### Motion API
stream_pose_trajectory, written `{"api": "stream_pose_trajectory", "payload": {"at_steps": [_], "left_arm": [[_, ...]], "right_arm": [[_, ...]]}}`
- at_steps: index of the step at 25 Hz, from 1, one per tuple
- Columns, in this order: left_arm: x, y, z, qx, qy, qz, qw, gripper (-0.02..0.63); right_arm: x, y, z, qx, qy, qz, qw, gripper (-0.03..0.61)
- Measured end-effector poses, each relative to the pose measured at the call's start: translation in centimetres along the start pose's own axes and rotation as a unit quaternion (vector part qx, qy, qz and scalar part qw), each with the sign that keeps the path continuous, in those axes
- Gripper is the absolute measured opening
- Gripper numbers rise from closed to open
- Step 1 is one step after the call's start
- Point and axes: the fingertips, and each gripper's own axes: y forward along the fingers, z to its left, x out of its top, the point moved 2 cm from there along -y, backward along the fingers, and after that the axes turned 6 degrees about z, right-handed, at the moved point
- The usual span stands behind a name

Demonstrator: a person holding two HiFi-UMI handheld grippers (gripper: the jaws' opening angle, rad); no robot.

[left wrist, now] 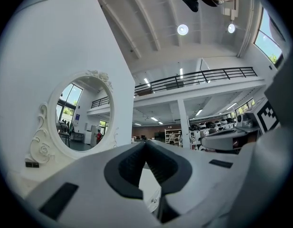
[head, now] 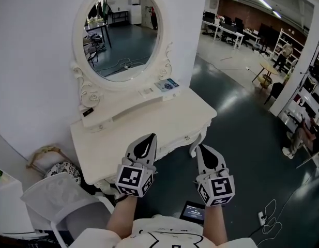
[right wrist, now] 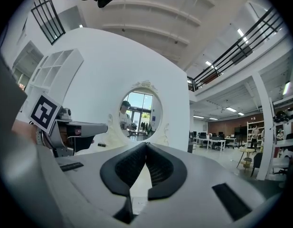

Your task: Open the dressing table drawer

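Dark, glossy workshop flooring is stretching out beside a curved white wall, where a cream-white carved dressing table with an oval framed mirror is standing. Its shallow front drawer, marked by a small knob, is sitting flush and closed. I am holding my left gripper over the tabletop's near edge and my right gripper just off the table's front corner, both clenched tight on nothing.

Right gripper, jaws together, mirror perhaps ahead
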Motion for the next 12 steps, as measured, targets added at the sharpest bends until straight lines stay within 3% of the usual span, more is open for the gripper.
{"api": "stream_pose_trajectory", "payload": {"at_steps": [12], "left_arm": [[-0.7, 4.8, 2.8, 0.006, -0.014, 0.001, 0.9999, 0.008]], "right_arm": [[-0.8, 4.9, -3.2, -0.003, -0.006, 0.011, 1.000, 0.014]]}}
